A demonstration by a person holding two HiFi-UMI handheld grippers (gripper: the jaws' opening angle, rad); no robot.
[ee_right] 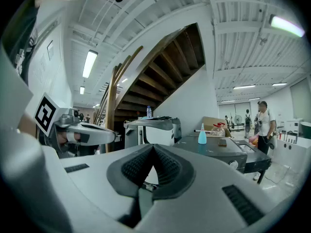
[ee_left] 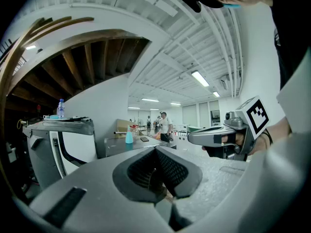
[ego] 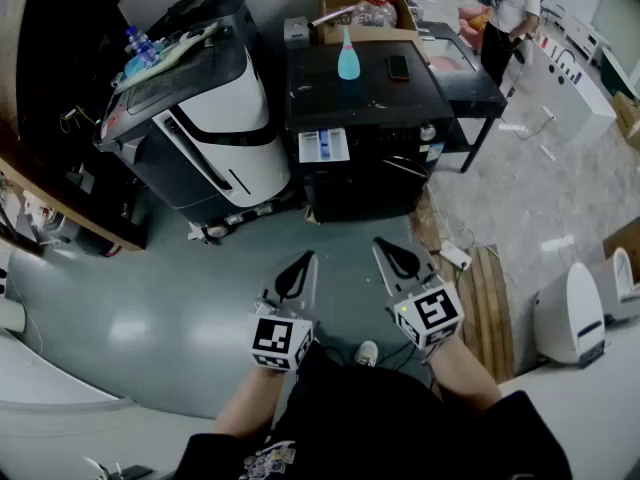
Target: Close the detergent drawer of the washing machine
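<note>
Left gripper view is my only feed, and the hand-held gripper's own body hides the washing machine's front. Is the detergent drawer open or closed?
Observer: Open. The head view shows the detergent drawer sticking out at the upper left of the black washing machine front.
Operator: Is either gripper touching it?
Observer: No. The left hand-held gripper and the right hand-held gripper are both held well back from it, over the grey floor.
Operator: Are the right one's jaws open?
Observer: No. The right gripper view shows them together with nothing between them.
</note>
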